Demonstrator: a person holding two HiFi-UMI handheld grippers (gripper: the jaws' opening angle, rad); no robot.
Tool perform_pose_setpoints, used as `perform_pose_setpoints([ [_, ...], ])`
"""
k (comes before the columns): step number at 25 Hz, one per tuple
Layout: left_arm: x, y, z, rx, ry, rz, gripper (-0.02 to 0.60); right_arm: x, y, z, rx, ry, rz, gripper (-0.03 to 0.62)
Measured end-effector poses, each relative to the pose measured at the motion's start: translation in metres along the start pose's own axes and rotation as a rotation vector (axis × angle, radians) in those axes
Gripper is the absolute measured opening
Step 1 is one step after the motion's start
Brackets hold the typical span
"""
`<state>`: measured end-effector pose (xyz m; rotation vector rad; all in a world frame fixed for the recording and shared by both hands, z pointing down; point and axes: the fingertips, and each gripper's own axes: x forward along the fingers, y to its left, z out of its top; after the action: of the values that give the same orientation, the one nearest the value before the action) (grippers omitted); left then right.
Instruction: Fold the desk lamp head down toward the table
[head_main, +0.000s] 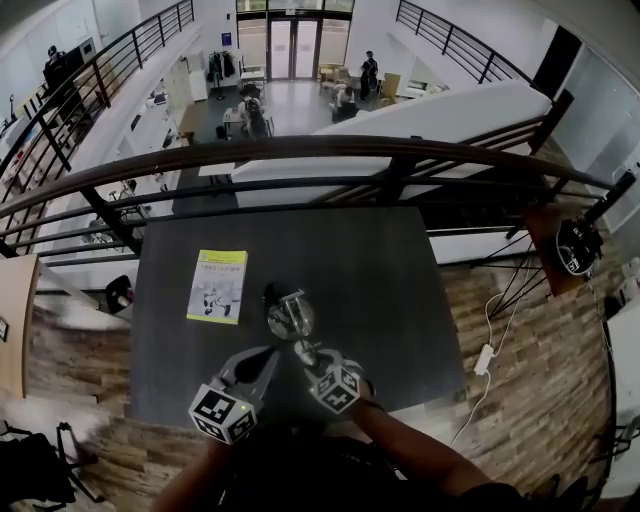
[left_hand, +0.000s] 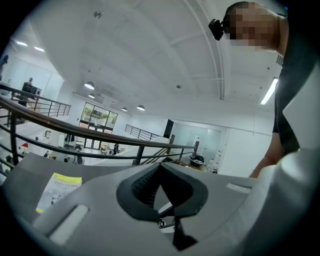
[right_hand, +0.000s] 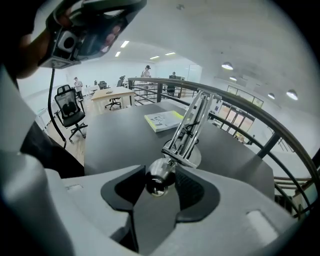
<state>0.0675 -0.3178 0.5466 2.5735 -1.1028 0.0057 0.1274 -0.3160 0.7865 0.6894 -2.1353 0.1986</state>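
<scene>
Lamp head caught in the right tongs; left tongs closed on nothing

The desk lamp (right_hand: 192, 122) is set on the dark table (head_main: 390, 270), resting on its round base (head_main: 290, 320). From that base a chrome arm of paired rods is raised and tilted toward the person's side. The small chrome lamp head (right_hand: 156, 182) at its end is found between the pads of the right gripper (right_hand: 160, 172). The jaws are set wide around the head. The pads appear to be pressed on it from both sides, though contact on one pad cannot be made out for certain.

The left gripper (left_hand: 160, 167) is held on the near side of the base, a little to its left. Its jaws are brought together at the tips, and nothing is held between them.

A booklet (head_main: 217, 286) with a yellow-green band across its top is laid flat to the left of the base, apart from it. The print on its cover is too small to be read. Black-and-white square markers are carried on the cube (head_main: 222, 412) of each gripper. No lettering on the lamp can be read.

Beyond the base a dark railing (head_main: 330, 150) is seen past the table's far edge. To the right of the base, on the wood floor, a white power adapter (head_main: 483, 358) is lying with its cord.
</scene>
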Motion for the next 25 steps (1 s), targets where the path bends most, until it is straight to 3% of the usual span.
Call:
perform_pose_setpoints([
  [15,0.000,-0.001,0.001,-0.005,0.003,-0.005,0.002,0.006,-0.002,-0.002,0.000,0.005,-0.016,0.187],
  [20,0.000,-0.005,0.003,0.007,-0.005,-0.004,0.002,-0.025,-0.012,0.021,0.048,-0.094,-0.050,0.134],
  [23,-0.002,-0.012,0.004,0.019,-0.013,-0.003,0.002,-0.057,-0.021,0.041,0.079,-0.191,-0.081,0.025],
  [25,-0.005,-0.018,0.004,0.019,-0.015,-0.006,0.002,-0.077,-0.024,0.056,0.106,-0.263,-0.085,0.003],
])
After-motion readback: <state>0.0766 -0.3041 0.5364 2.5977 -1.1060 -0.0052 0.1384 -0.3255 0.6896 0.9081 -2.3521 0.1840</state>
